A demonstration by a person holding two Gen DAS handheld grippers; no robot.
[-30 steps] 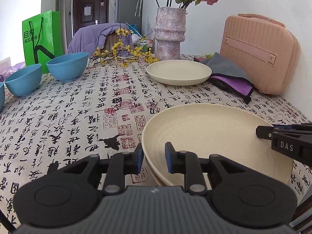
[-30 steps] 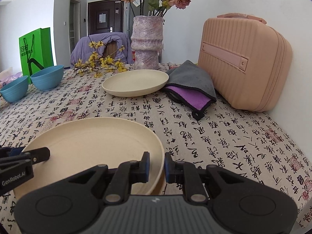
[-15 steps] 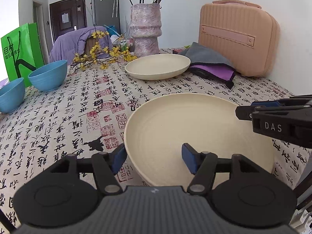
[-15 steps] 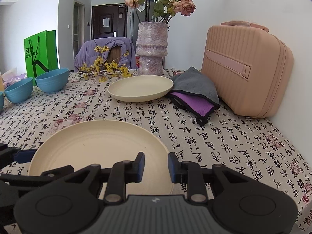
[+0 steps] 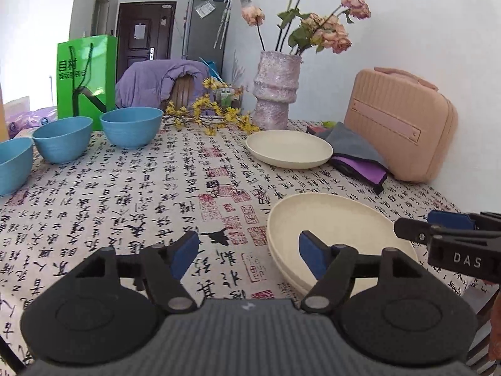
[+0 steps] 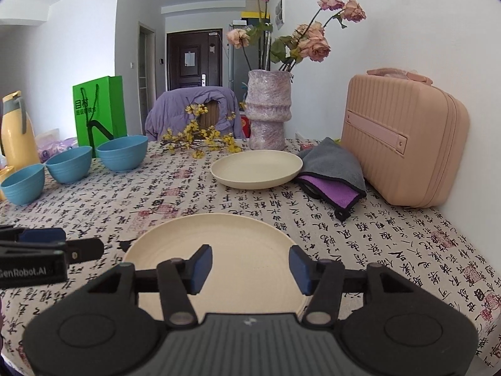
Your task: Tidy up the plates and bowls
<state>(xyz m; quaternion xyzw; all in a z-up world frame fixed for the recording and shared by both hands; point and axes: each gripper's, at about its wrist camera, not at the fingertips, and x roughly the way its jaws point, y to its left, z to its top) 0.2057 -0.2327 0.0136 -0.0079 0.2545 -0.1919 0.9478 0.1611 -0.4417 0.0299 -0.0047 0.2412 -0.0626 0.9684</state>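
Now both claws are seen open and holding nothing; their jaws have just been opening. The near plate (image 6: 219, 250) lies on the table (image 6: 391, 250), in front of the right claw (image 6: 250, 269) and partly under the left claw (image 5: 249, 255). A second plate (image 6: 256, 169) is placed beside a cloth (image 6: 332, 169). Three bowls (image 6: 122, 153) are lined up at the far left.

I saw white walls (image 6: 391, 25), a dark door (image 6: 189, 59) down the hall, a grey fridge (image 5: 205, 28), and a chair (image 6: 208, 116) draped in purple beyond the tabletop (image 5: 125, 188).
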